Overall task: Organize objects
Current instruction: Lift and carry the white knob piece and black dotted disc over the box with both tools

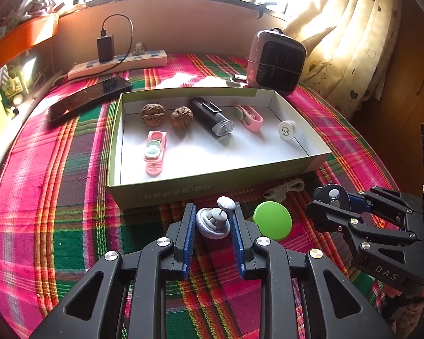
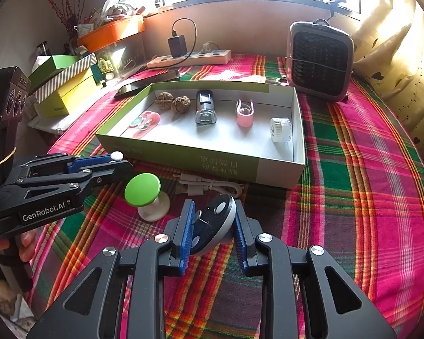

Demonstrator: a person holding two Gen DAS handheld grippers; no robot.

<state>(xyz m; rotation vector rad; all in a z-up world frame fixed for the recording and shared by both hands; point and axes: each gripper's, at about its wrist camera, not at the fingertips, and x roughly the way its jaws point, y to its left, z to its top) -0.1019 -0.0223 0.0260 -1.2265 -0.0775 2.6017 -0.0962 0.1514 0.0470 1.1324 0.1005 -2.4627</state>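
Small household objects lie sorted in a shallow green-sided box (image 1: 212,182) on a bench covered in a pink, green and red plaid cloth (image 1: 56,212). Inside the box, across its white floor: two walnuts (image 1: 153,114), a black flashlight (image 1: 212,117), a pink clip (image 1: 250,117), a small white round cap (image 1: 287,130) and, nearer the front wall, a pink-and-mint clip (image 1: 155,152).

In front of the box, the left tool (image 1: 213,221) is closed on a grey knobbed gadget (image 1: 213,221), its blue pads pressing the gadget's round base on both sides, the knob sticking up between them. Just beside it stands a green-topped round button (image 1: 272,220) on a white base.

The right tool (image 2: 213,226) grips a black-and-silver key fob (image 2: 212,226), held tilted on edge between its blue pads, just above the cloth. A coiled white cable (image 2: 209,183) lies between the fob and the box's front wall.

Behind the box, a dark phone (image 1: 90,99) lies flat on the cloth, a power strip (image 1: 118,65) with a black charger plugged in runs along the wall, and a small pink heater (image 1: 277,60) stands at the far right corner. A hand (image 2: 19,245) holding the left tool's handle shows at the edge of the right wrist view.
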